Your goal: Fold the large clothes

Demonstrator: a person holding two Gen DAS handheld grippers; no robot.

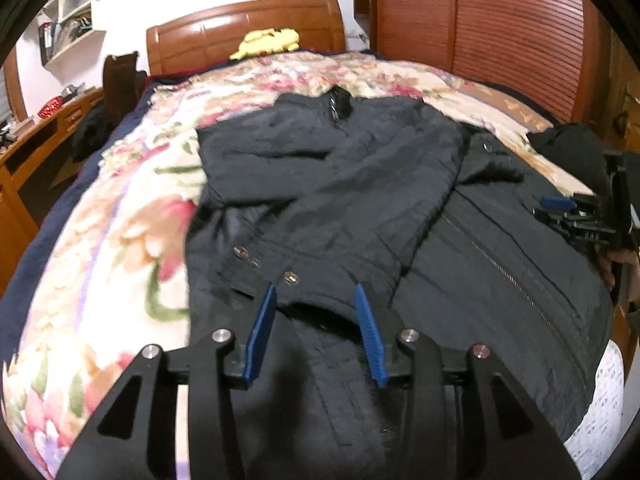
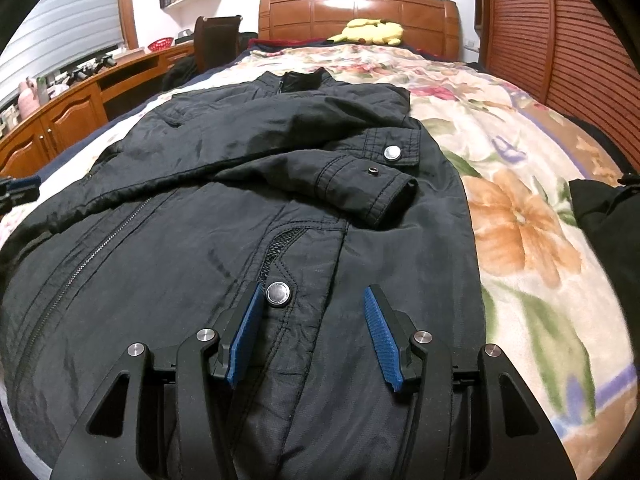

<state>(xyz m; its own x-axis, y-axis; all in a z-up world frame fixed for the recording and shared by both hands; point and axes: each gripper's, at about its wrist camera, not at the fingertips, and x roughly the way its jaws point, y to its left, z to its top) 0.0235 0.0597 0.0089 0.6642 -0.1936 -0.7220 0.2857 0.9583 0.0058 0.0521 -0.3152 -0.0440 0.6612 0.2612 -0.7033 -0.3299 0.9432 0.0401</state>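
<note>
Jacket [image 2: 200,216], dark and zip-fronted, lies spread flat on the floral blanket [image 2: 520,216] that covers the bed, collar toward the wooden headboard [image 2: 356,12] and hem under both grippers. Both sleeves are folded across its chest; the cuff [image 2: 372,188] of one, with a small snap, lies ahead of the right gripper [image 2: 316,300] and slightly to its right. That gripper points down over the lower front of the jacket, jaws standing apart with nothing pinched between them; a round metal snap button [image 2: 278,293] sits just beside its left blue pad. The left gripper [image 1: 316,292] hangs over the jacket's other lower part, jaws also parted, the pads pressing on nothing, with a folded sleeve edge and two small snaps just ahead of its fingertips. Far ahead of both, a yellow plush toy [image 2: 372,30] rests against the headboard. To the left runs a wooden desk [image 2: 80,100].
</note>
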